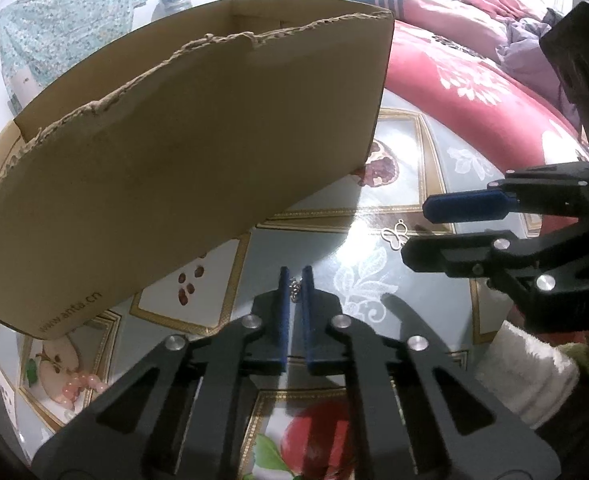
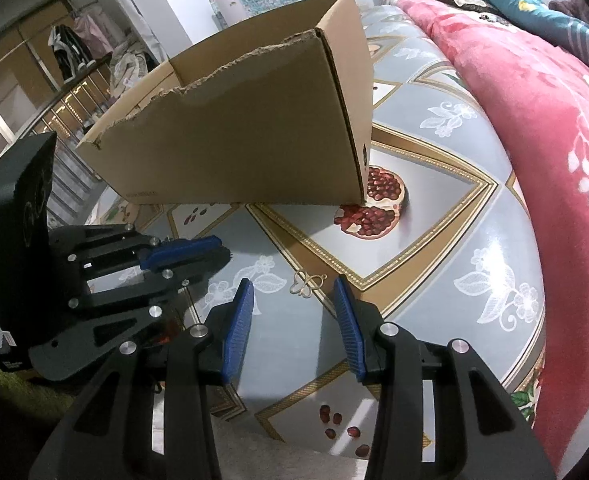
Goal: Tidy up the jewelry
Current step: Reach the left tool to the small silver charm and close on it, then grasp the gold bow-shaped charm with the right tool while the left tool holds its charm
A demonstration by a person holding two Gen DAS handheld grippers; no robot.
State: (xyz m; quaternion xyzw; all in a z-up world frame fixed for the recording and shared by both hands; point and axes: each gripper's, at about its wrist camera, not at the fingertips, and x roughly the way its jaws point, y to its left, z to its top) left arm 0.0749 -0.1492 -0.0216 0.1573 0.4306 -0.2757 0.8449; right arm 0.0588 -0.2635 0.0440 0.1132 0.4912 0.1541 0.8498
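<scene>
My left gripper (image 1: 295, 280) is shut on a small silver chain (image 1: 294, 291), held just above the patterned tablecloth (image 1: 334, 248). In the right wrist view it (image 2: 223, 261) reaches in from the left. A silver butterfly-shaped pendant (image 2: 306, 282) lies flat on the cloth, just ahead of my right gripper (image 2: 293, 300) and apart from its tips. That gripper stands open with nothing between its blue pads (image 2: 240, 320). In the left wrist view the pendant (image 1: 394, 236) lies beside the right gripper (image 1: 414, 230). A pink bead bracelet (image 1: 80, 386) rests at the lower left.
An open cardboard box (image 1: 198, 152) with a torn rim stands on the table behind both grippers (image 2: 246, 136). A red floral blanket (image 2: 534, 128) runs along the table's right side. A white fuzzy roll (image 1: 526, 376) sits at the lower right. People lie on bedding far behind.
</scene>
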